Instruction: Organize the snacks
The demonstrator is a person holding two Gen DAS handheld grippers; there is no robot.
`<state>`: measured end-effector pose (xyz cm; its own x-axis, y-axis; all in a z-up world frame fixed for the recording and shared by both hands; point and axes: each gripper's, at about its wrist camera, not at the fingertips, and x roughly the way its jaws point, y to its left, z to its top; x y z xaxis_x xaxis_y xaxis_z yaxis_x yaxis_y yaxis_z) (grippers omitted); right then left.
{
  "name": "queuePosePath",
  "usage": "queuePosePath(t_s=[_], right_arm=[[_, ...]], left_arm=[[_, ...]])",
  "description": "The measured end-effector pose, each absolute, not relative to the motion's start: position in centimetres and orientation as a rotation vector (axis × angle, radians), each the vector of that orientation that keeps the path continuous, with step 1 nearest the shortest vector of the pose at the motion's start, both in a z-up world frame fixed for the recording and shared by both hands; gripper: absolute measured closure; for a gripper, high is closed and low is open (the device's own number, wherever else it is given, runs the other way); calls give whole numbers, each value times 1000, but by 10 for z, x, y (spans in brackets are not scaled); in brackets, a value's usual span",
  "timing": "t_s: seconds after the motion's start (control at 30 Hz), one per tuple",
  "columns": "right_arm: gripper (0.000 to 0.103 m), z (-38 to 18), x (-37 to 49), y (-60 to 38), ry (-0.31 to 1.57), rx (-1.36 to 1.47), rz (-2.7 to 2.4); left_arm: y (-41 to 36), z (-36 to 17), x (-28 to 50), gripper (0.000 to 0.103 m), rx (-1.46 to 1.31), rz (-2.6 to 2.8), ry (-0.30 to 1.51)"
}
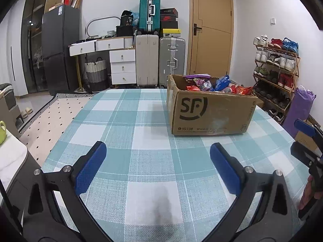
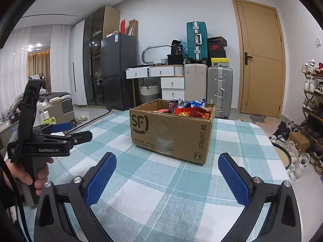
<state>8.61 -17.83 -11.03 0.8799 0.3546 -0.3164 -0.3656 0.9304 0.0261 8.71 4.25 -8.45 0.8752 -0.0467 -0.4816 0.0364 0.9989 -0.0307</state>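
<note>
A brown cardboard SF box (image 1: 210, 113) stands on the blue-and-white checked table (image 1: 125, 121), right of centre. It holds several snack bags (image 1: 212, 84) in red, blue and purple wrappers. The box also shows in the right wrist view (image 2: 171, 135), with the snack bags (image 2: 187, 109) inside. My left gripper (image 1: 157, 159) is open and empty above the table, short of the box. My right gripper (image 2: 167, 171) is open and empty, just in front of the box. In each view the other gripper shows at the edge: the right one (image 1: 302, 139), the left one (image 2: 68, 133).
Beyond the table stand suitcases (image 1: 159, 60), white drawers (image 1: 123, 64), a dark fridge (image 1: 58, 46) and a wooden door (image 1: 212, 28). A shoe rack (image 1: 276, 70) and a purple bag (image 1: 298, 109) are at the right. A dotted rug (image 1: 52, 125) lies to the left.
</note>
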Motion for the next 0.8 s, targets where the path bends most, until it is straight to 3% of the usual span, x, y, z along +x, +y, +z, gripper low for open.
queuePosePath(t_s=[0.8], right_arm=[[0,-110,77,-177,271,-44,388]], left_arm=[[20,-79,68,0,59,-94,378]])
